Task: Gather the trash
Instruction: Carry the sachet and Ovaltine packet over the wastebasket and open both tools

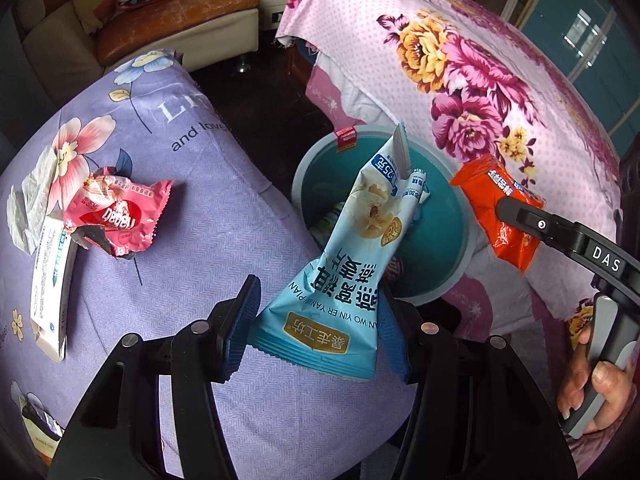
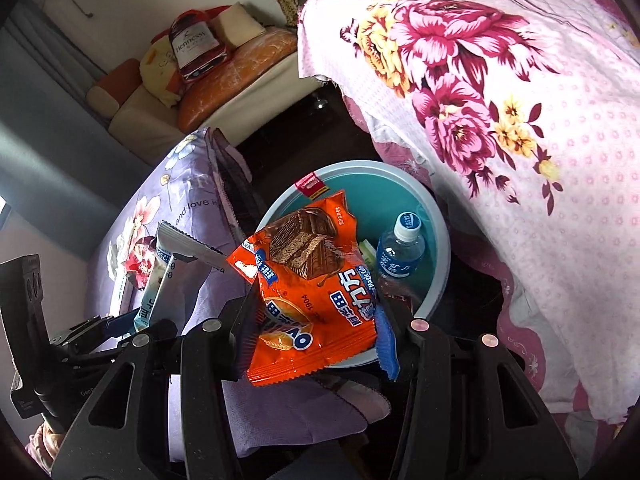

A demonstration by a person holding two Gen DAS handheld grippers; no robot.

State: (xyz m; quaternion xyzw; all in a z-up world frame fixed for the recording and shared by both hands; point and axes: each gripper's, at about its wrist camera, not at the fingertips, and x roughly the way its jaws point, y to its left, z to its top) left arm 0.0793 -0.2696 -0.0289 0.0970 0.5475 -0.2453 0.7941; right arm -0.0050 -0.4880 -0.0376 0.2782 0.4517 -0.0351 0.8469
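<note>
My left gripper (image 1: 316, 330) is shut on a light blue snack wrapper (image 1: 348, 264), which stands up between the blue pads, its top over the teal bin (image 1: 440, 236). My right gripper (image 2: 316, 336) is shut on an orange chocolate-cake wrapper (image 2: 316, 296), held above the near side of the bin (image 2: 368, 188). Inside the bin lies a water bottle (image 2: 402, 248) among other scraps. In the left wrist view the orange wrapper (image 1: 500, 216) hangs at the bin's right rim. In the right wrist view the blue wrapper (image 2: 160, 276) shows at the left.
On the purple flowered cloth (image 1: 200, 240) lie a crumpled pink wrapper (image 1: 120, 220), a white carton (image 1: 50, 280) and crumpled paper (image 1: 32, 200). A pink flowered quilt (image 1: 480, 80) rises right of the bin. A sofa (image 1: 160, 28) stands behind. A hand (image 1: 592, 384) grips the right tool.
</note>
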